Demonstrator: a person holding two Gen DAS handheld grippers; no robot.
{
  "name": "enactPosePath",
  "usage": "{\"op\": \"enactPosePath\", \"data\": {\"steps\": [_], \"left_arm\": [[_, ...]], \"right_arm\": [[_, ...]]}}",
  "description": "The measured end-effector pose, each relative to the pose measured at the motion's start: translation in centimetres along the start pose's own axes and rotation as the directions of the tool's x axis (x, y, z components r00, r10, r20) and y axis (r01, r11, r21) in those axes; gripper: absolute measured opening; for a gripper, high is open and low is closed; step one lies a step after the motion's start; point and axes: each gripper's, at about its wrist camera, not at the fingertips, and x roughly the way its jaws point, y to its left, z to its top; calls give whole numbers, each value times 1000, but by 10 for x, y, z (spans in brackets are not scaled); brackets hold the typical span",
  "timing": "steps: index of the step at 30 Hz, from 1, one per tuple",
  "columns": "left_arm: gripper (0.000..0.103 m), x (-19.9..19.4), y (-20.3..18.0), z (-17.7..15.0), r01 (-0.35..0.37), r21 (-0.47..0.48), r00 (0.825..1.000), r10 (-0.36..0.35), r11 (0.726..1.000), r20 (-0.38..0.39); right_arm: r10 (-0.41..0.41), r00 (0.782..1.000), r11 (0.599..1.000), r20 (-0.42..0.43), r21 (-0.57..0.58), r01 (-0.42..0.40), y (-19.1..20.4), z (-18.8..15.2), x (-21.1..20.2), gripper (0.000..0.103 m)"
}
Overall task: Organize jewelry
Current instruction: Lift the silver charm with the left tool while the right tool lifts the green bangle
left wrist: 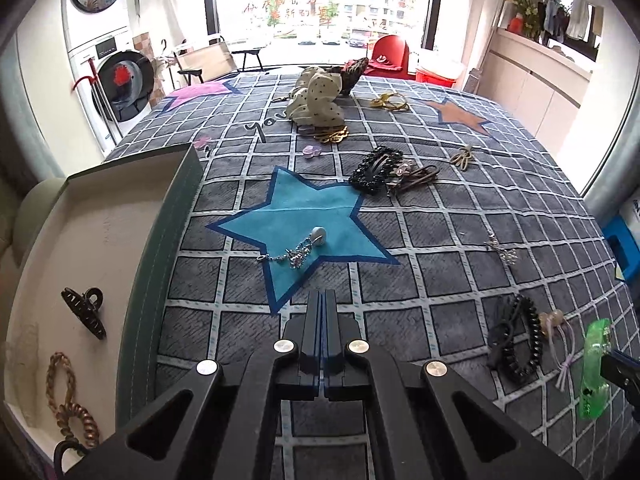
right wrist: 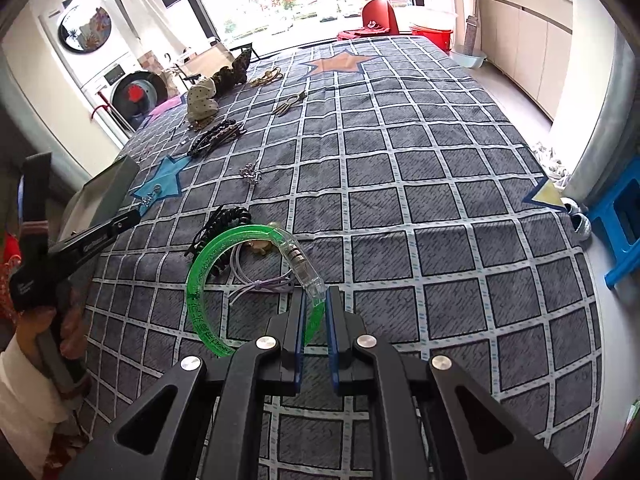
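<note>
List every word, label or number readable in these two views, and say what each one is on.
"you": dark letters on the checked cloth, beside the spotted fabric bow.
Red characters on the window: too blurred to read.
Dark print along the green bangle: too small to read.
Pale lettering on the left gripper, seen from the right wrist: too blurred to read.
Nothing else readable.
</note>
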Motion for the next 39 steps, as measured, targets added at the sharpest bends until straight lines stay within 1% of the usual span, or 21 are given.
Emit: {"op": "enactPosePath", "data": {"steps": [2, 4, 8, 13, 15, 18, 20, 21, 22, 23, 24, 25, 29, 32, 33, 34, 35, 36, 37, 38, 39], "left_arm": [[2, -1, 1, 2, -5, -4, 1000, 5, 1000, 10], [2, -1, 3, 5, -33, -20, 999, 33, 999, 28], [3, 11, 3, 11, -8, -27, 1000, 7, 1000, -28], [3, 29, -6, 14, -70, 0, 996, 70, 998, -58], [3, 32, -7, 18, -85, 3, 995, 85, 996, -48], [3, 31, -5, 20, -62, -13, 997, 61, 998, -52], [4, 24, -3, 19, -45, -17, 998, 44, 999, -38], [15, 23, -2, 19, -39, -17, 999, 39, 999, -36], [68, 21, -1, 19, -31, -22, 999, 30, 999, -38], [102, 18, 1, 18, -38, -35, 999, 37, 999, -29], [102, 11, 1, 17, -67, -39, 998, 68, 997, 17], [103, 8, -2, 18, -83, -22, 996, 83, 996, 34], [102, 13, -12, 24, -148, 38, 988, 146, 988, 39], [101, 26, -12, 28, -145, 45, 989, 144, 988, 14], [98, 31, -11, 28, -144, 46, 990, 144, 988, 2], [84, 37, -9, 29, -146, 44, 989, 146, 988, -19], [78, 42, -7, 30, -133, 36, 990, 135, 990, -38], [73, 42, -4, 31, -108, 16, 994, 108, 994, -32], [57, 44, -2, 32, -106, 7, 994, 106, 994, -40], [29, 44, -2, 33, -84, 10, 996, 84, 996, -37], [17, 44, -3, 33, -77, 24, 996, 78, 997, -37]], "right_arm": [[-5, 1000, 1000, 3, -2, 5, 1, 0, -2, 10], [-5, 1000, 1000, 5, -3, 5, 2, 0, -4, 10], [7, 1000, 1000, 6, -6, -7, 5, -1, -5, 10], [20, 1000, 1000, 8, 6, -20, 1, -1, -4, 10], [22, 1000, 1000, 8, 12, -22, -2, -1, -4, 10], [21, 1000, 1000, 8, 22, -22, -7, -2, -5, 10], [22, 1000, 999, 11, 29, -22, -9, -3, -6, 10], [23, 1000, 999, 13, 32, -23, -11, -3, -6, 10], [24, 1000, 999, 13, 35, -24, -11, -2, -5, 10], [25, 1000, 999, 13, 37, -26, -11, -2, -5, 10], [28, 1000, 999, 12, 38, -29, -12, -2, -4, 10], [31, 999, 999, 12, 39, -31, -11, -2, -4, 10], [36, 999, 999, 13, 36, -36, -10, -3, -4, 10], [37, 999, 999, 18, 37, -38, -11, -3, -7, 10], [36, 999, 999, 19, 37, -37, -11, -3, -8, 10], [35, 999, 999, 20, 36, -36, -11, -3, -9, 10], [33, 999, 999, 22, 35, -34, -11, -3, -10, 10], [31, 999, 999, 24, 35, -32, -12, -3, -11, 10], [30, 999, 999, 24, 36, -31, -12, -3, -11, 10], [29, 999, 999, 25, 38, -30, -13, -3, -12, 10], [28, 999, 999, 25, 39, -29, -13, -2, -12, 10]]}}
